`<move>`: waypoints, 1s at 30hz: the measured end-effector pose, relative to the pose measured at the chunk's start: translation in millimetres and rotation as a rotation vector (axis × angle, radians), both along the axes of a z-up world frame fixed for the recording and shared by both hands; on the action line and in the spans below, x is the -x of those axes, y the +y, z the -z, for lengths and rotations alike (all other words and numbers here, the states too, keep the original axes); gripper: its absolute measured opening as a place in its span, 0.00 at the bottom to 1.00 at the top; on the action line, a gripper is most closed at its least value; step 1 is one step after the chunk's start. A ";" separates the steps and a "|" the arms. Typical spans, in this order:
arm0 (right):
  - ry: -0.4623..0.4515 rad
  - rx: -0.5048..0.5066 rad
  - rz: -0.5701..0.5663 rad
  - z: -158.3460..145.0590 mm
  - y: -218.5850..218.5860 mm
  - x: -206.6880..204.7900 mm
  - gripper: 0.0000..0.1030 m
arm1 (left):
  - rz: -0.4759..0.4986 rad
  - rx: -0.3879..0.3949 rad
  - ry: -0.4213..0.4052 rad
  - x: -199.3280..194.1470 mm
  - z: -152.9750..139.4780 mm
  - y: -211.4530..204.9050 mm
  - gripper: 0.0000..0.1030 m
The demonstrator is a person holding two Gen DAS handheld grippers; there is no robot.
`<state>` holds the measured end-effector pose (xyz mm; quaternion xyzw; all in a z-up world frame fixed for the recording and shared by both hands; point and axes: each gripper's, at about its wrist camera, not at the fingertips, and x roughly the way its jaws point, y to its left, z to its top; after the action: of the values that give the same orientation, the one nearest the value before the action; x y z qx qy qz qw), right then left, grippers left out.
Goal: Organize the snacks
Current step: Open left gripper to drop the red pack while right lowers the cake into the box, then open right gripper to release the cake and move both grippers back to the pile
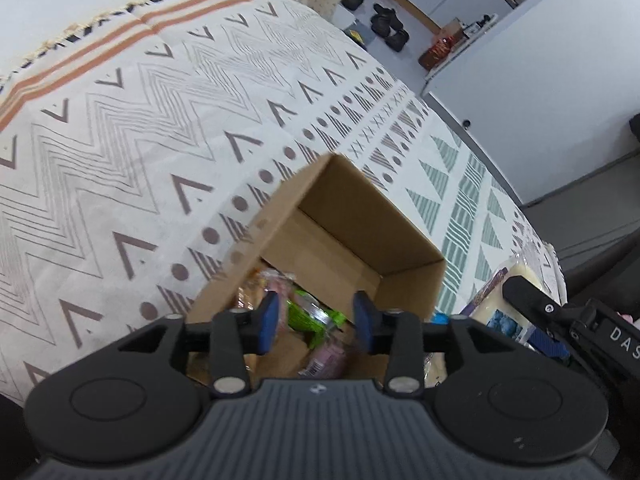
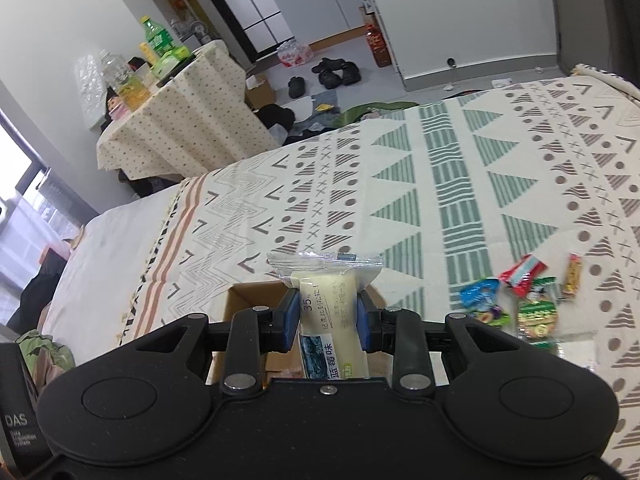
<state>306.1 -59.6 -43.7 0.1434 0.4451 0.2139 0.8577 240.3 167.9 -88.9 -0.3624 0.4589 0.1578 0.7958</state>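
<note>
Over a bed with a patterned blanket, the left tongs hang spread and empty above an open cardboard box holding a green packet and other snacks. The right tongs pinch a pale cream snack bar in clear wrap, above the box's edge. Loose snack packets lie on the blanket to the right.

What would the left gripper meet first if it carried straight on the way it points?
Probably the snack packets lying in the open cardboard box; the left gripper, open and empty, points down into it. Depth is unclear.
</note>
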 end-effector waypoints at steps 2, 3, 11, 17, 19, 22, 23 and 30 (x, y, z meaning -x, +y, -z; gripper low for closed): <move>0.005 -0.002 -0.007 1.3 5.8 -0.8 0.28 | -0.014 -0.007 -0.001 2.8 -1.6 5.6 0.47; 0.008 -0.002 -0.011 2.0 8.4 -1.3 0.28 | -0.020 -0.007 -0.001 3.6 -2.5 8.2 0.48; 0.035 -0.018 -0.018 6.7 22.5 -3.8 0.29 | -0.039 -0.025 -0.004 10.4 -8.6 20.4 0.58; 0.061 -0.027 -0.007 12.1 24.6 -4.2 0.51 | -0.041 -0.050 -0.006 12.4 -12.1 17.6 0.72; 0.054 -0.021 0.011 11.9 19.4 -1.6 0.55 | -0.040 -0.057 -0.001 12.5 -12.8 14.7 0.74; 0.070 -0.029 0.038 14.8 6.7 0.8 0.55 | -0.031 -0.063 -0.004 12.3 -13.7 8.5 0.78; 0.072 -0.025 0.044 15.9 2.5 1.8 0.55 | -0.028 -0.068 -0.005 12.4 -14.1 6.4 0.79; 0.087 -0.017 0.087 24.0 -29.5 13.4 0.59 | 0.005 -0.092 -0.011 13.1 -15.9 -14.8 0.83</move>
<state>292.7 -89.1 -67.7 0.1789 0.4735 0.1737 0.8447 227.2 153.1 -73.0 -0.3252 0.4476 0.1745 0.8146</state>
